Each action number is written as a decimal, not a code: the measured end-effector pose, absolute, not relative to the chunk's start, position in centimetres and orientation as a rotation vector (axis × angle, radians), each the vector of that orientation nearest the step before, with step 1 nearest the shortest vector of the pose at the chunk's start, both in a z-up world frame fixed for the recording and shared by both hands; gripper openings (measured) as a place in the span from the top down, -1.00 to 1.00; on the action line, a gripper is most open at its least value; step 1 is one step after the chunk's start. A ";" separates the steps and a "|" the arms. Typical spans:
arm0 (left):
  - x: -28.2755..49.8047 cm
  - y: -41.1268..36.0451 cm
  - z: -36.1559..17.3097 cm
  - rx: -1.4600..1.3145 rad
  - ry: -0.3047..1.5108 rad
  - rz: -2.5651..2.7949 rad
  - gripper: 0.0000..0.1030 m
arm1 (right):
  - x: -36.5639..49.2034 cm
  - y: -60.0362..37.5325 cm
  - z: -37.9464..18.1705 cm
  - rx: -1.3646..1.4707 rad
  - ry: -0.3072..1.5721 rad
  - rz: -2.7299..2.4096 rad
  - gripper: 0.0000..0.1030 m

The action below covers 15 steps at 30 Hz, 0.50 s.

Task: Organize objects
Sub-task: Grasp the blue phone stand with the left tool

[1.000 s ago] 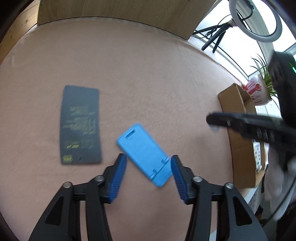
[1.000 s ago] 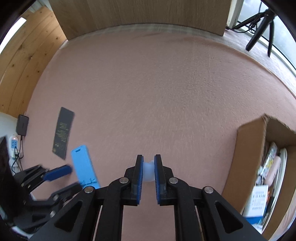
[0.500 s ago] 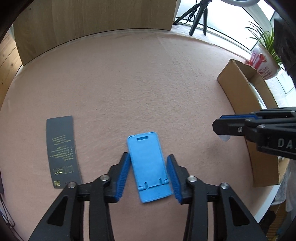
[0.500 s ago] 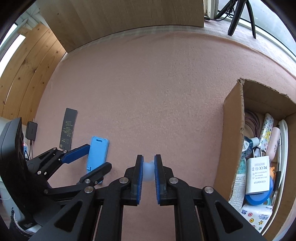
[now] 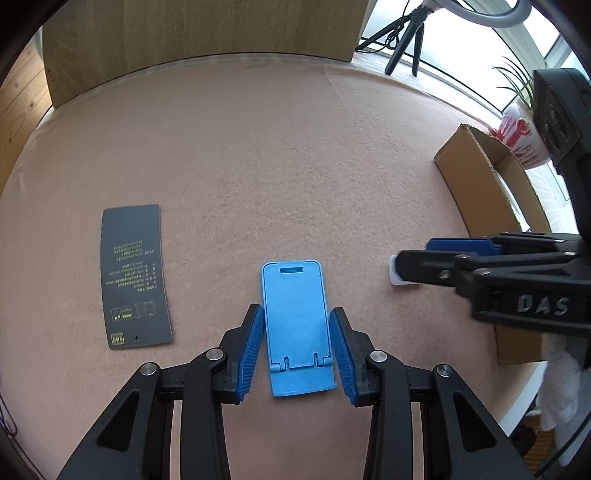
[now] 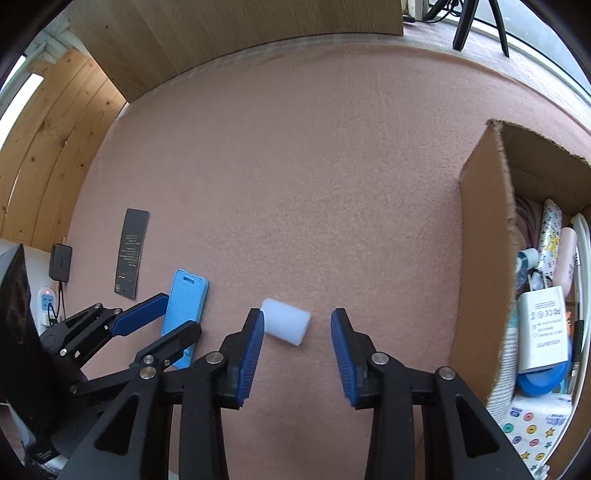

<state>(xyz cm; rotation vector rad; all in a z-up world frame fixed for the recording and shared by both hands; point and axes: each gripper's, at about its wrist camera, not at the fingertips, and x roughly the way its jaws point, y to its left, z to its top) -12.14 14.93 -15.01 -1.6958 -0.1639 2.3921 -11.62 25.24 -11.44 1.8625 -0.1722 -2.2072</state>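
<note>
A blue phone stand (image 5: pixel 295 314) lies flat on the pink mat (image 5: pixel 258 147). My left gripper (image 5: pixel 296 312) is shut on it, one pad against each long side. The right wrist view also shows the blue stand (image 6: pixel 186 299) between the left gripper's (image 6: pixel 179 312) fingers. My right gripper (image 6: pixel 298 314) points down at the mat and its jaws are opening. A small white cylinder (image 6: pixel 284 326) lies on its side between them, close to the left pad and clear of the right one. In the left wrist view the right gripper (image 5: pixel 412 254) hides most of the cylinder (image 5: pixel 392 274).
A black printed card (image 5: pixel 135 275) lies flat left of the stand. An open cardboard box (image 6: pixel 480 240) stands at the right edge, holding a white charger (image 6: pixel 541 328) and several other items. A wooden board (image 5: pixel 203 29) lines the far edge. A potted plant (image 5: pixel 517 136) sits behind the box.
My right gripper's jaws have opened and the white cylinder now lies on the mat. My left gripper has squared up with the blue stand and closed onto its sides.
</note>
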 end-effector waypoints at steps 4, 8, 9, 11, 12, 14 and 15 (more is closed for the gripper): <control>-12.0 14.6 -15.0 -1.701 -0.198 2.380 0.23 | -11.8 23.8 -12.1 1.863 -0.135 -2.211 0.24; -12.1 14.4 -14.8 -1.697 -0.223 2.379 0.23 | -11.6 23.3 -12.5 1.863 -0.094 -2.229 0.37; -12.1 14.4 -14.7 -1.695 -0.228 2.380 0.23 | -11.5 23.2 -12.5 1.861 -0.091 -2.224 0.55; -11.9 14.5 -14.4 -1.686 -0.239 2.380 0.23 | -11.1 23.5 -12.3 1.849 -0.108 -2.223 0.55; -11.8 14.5 -14.2 -1.681 -0.240 2.380 0.23 | -10.9 23.8 -12.2 1.840 -0.131 -2.225 0.57; -11.9 14.8 -13.8 -1.668 -0.232 2.380 0.23 | -10.5 24.4 -11.9 1.829 -0.181 -2.224 0.71; -12.0 14.9 -13.6 -1.664 -0.228 2.382 0.23 | -10.2 24.8 -11.6 1.819 -0.212 -2.221 0.72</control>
